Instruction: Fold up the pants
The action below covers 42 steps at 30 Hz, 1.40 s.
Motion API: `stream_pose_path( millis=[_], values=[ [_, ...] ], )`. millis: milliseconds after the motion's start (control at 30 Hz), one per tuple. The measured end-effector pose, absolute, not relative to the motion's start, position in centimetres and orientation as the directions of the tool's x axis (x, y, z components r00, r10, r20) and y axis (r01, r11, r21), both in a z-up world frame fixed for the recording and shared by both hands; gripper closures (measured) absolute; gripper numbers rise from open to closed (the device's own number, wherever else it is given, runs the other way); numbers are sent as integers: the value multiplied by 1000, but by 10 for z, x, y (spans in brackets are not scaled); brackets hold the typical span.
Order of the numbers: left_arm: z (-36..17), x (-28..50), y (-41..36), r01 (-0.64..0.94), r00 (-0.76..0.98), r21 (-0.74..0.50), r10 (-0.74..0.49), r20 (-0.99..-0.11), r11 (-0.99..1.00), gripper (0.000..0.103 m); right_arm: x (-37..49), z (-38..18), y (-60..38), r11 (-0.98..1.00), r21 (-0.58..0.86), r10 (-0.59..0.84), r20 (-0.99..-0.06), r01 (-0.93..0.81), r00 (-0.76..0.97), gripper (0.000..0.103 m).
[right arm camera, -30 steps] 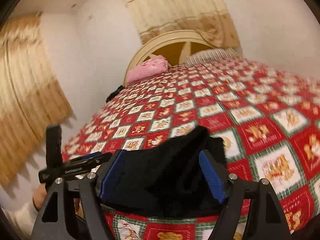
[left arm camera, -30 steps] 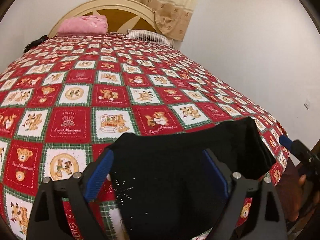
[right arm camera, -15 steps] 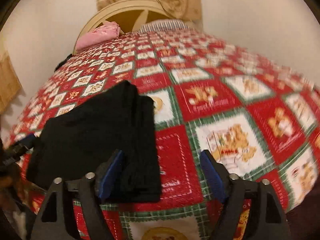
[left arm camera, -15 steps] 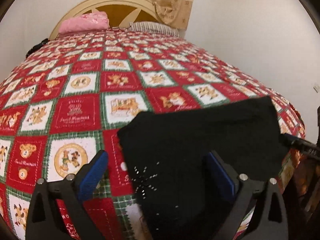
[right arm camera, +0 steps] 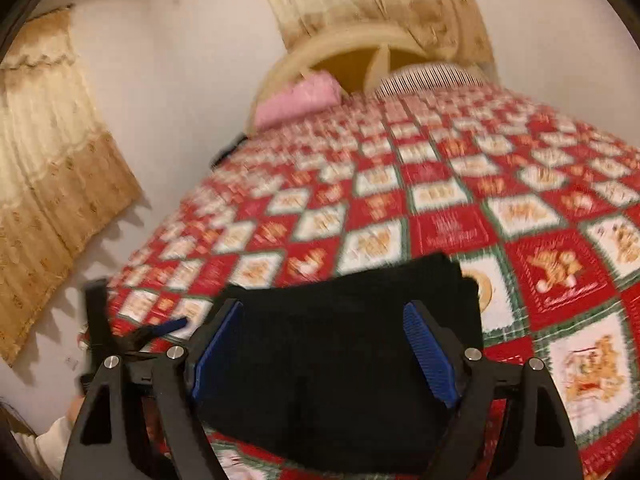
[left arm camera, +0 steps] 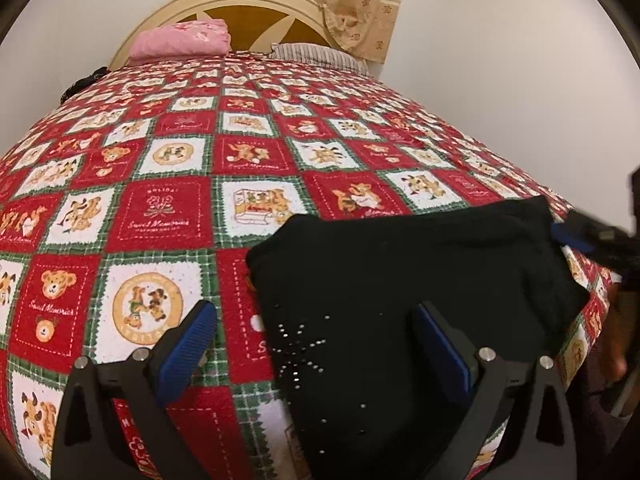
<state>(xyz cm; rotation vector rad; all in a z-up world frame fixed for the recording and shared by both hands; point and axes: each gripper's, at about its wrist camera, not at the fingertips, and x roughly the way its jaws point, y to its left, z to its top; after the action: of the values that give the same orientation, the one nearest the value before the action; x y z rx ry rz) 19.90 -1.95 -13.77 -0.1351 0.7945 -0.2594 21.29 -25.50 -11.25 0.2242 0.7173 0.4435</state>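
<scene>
Left wrist view: black pants [left arm camera: 400,280] folded compact on bed quilt [left arm camera: 168,208], ahead-right of left gripper [left arm camera: 312,344], jaws wide, empty. Right gripper [right arm camera: 324,344] likewise wide above pants. Folding apparently complete; perhaps tidying remains.

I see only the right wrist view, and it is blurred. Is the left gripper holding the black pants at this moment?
Observer: No. The left wrist view shows the left gripper open, its fingers wide apart over the black pants, gripping nothing.
Operator: Are both its fingers over the cloth?
Observer: No. One finger is over the red teddy-bear quilt, the other is over the pants.
Operator: Is there any mark on the pants?
Observer: Yes, small shiny studs in a star shape, near the pants' left edge.
</scene>
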Motion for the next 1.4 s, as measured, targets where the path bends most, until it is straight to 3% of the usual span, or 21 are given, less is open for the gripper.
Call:
stream_pose_path(
  millis=[100,200,367,500,633,700,833,1400],
  values=[
    [-138,200,-20,185,671,-215,-283,-686,959,2,235,-135,-274,905,364,415,-635,-222,652,24],
    [-142,204,-23,189,662,-202,-276,-697,961,1,240,-141,-291,882,424,447,-614,-206,650,26],
    [-143,205,-27,190,655,-184,-264,-708,964,0,228,-130,-287,897,375,428,-599,-235,676,31],
    [-143,205,-28,190,652,-182,-263,-711,965,0,227,-120,-301,933,325,330,-591,-157,736,33],
    [-145,205,-28,188,649,-184,-263,-714,965,0,236,-139,-305,927,344,349,-648,-149,677,65],
    [-145,205,-27,185,646,-188,-263,-716,965,0,235,-145,-305,923,351,360,-649,-156,670,67],
    [-146,206,-29,188,643,-185,-263,-719,965,0,231,-144,-312,916,367,375,-632,-165,678,89],
    [-149,211,-32,211,614,-199,-288,-735,957,0,230,-154,-323,923,349,358,-630,-161,689,91]
  ],
)
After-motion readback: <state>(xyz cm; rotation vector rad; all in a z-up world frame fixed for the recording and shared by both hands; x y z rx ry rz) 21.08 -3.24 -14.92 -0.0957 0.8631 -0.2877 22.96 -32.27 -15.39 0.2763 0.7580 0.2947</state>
